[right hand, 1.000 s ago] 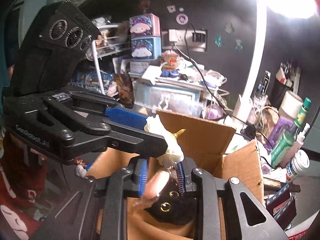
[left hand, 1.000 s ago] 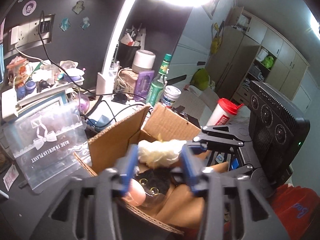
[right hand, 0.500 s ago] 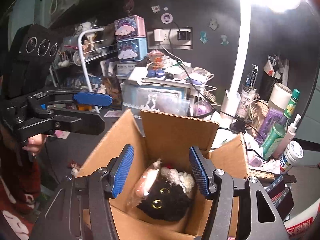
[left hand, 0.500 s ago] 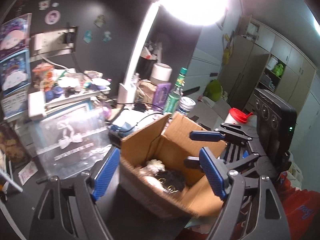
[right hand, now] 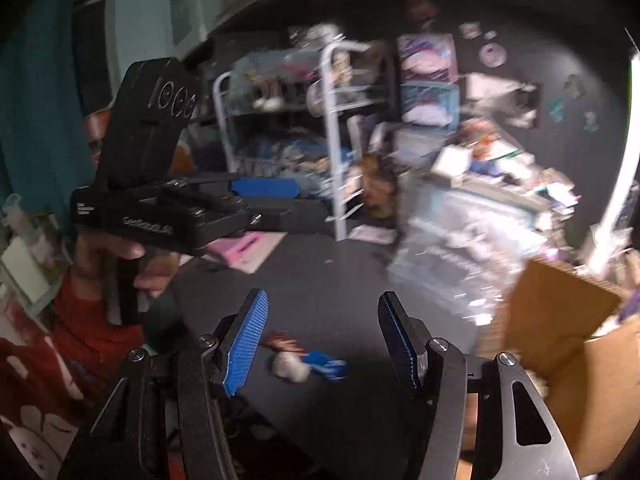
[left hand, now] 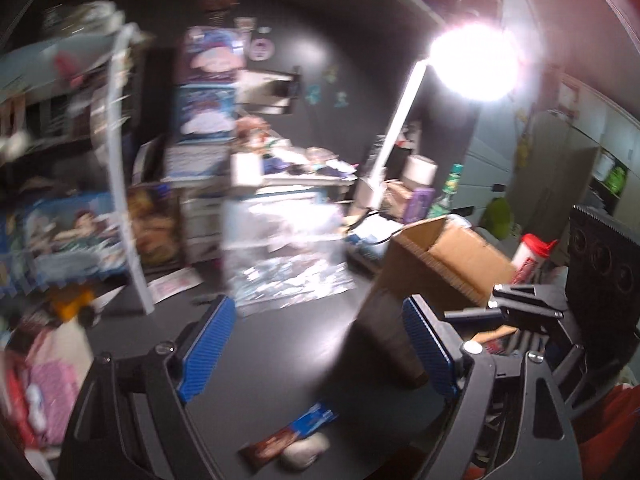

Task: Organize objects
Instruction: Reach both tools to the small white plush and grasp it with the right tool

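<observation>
Both grippers (left hand: 316,348) (right hand: 322,344) off the cardboard box (left hand: 448,256), wide apart and empty, over dark cluttered desk (left hand: 280,344).

Both grippers are wide open with nothing between the blue pads; left gripper (left hand: 316,350) points forward and level, its handle wrapped in the left hand (right hand: 120,260); right gripper (right hand: 322,340) is level too, angled a bit downward.
</observation>
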Demonstrator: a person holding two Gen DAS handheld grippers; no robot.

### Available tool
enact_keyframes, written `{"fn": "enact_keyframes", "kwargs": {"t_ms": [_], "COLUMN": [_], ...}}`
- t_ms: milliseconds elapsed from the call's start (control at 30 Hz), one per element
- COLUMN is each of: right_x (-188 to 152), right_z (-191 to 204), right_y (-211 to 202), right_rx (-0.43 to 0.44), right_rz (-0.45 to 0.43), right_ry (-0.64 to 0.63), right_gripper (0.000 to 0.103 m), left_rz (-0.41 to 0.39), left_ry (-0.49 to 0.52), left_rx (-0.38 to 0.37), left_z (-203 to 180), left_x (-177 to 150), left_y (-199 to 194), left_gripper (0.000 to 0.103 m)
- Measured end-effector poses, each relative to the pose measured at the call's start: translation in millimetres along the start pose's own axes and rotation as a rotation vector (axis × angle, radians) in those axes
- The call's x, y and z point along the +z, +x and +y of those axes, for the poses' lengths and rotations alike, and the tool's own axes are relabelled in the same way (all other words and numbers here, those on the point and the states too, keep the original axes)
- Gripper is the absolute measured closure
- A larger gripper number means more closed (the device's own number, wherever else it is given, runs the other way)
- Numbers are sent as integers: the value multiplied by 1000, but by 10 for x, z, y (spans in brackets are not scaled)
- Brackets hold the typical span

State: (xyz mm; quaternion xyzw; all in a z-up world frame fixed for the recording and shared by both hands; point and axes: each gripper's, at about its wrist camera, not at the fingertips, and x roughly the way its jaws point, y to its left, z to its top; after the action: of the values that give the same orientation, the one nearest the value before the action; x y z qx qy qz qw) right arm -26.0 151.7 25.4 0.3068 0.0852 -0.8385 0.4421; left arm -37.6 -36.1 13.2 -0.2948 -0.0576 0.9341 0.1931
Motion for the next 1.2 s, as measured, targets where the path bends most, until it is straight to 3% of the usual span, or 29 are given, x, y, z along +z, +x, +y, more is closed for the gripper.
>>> {"fn": "enact_keyframes", "kwargs": {"t_ms": [200, 533, 733, 867, 900, 1067, 1200], "right_x": [-417, -911, -963, -978, -979, -979, -901], "right_z": [194, 330, 362, 387, 389, 401, 373], "right_y": [633, 1224, 1375, 1403, 1409, 1380, 1284], "right_rx": [8, -158, -220, -255, -258, -247, -191], "right_rz": [67, 127, 154, 163, 163, 156, 128], "right_ry": [95, 170, 161, 130, 126, 117, 127], "right_gripper": [49, 49, 50, 68, 68, 71, 71], "left_rz": [49, 145, 154, 152, 151, 156, 178], "left_ry": [-35, -78, -99, -107, -109, -106, -98], "left_rx": [39, 28, 12, 9, 10, 2, -52], "left_z": [390, 715, 781, 811, 812, 801, 720], "left_x": [-490, -1077, -1153, -1158, -1159, -1161, -1141], "left_y": [-35, 115, 98, 74, 66, 53, 62], "left_gripper": [19, 19, 19, 19, 19, 19, 19]}}
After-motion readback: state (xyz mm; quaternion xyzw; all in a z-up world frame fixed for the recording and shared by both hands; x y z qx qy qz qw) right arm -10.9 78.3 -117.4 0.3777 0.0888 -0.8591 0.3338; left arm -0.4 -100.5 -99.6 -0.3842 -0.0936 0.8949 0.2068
